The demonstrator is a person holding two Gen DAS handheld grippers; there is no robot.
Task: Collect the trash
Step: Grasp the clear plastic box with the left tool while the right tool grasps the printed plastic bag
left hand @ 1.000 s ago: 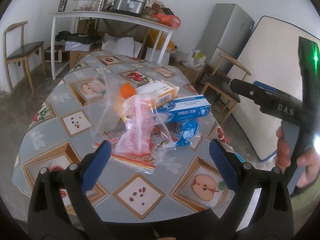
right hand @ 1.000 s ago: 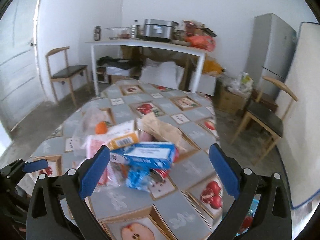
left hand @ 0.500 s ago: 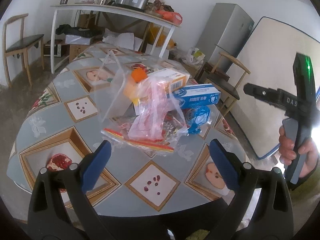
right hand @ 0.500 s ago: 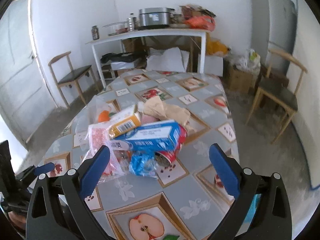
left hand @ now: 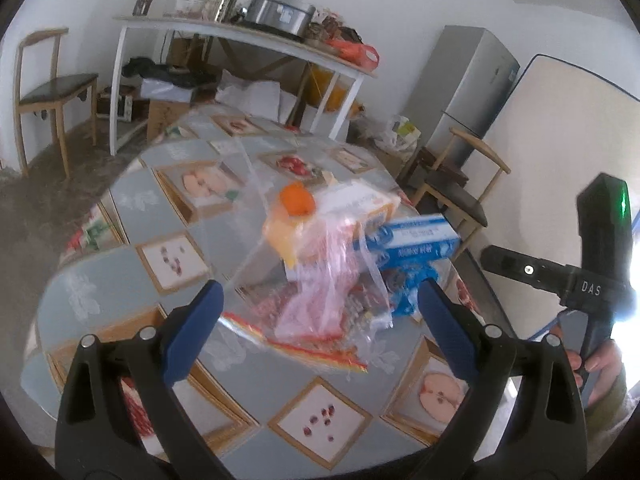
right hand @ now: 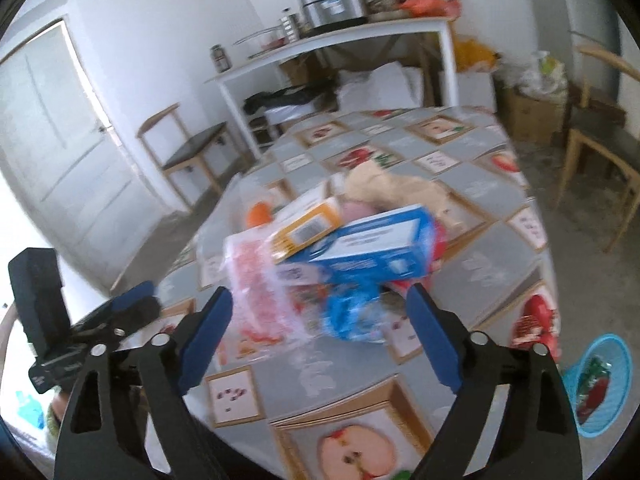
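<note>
Both wrist views face trash pile (left hand: 340, 264) (right hand: 332, 256), opposite table corners.

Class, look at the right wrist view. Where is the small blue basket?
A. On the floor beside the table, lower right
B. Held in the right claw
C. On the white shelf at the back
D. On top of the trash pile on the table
A: the blue basket sits below the edge of the table, at lower right, while the right claw is open and empty.

Both grippers have come closer to the trash pile (left hand: 340, 256) on the table (left hand: 120, 264); the left gripper (left hand: 320, 332) and right gripper (right hand: 318, 336) now frame it larger, jaws unchanged
</note>
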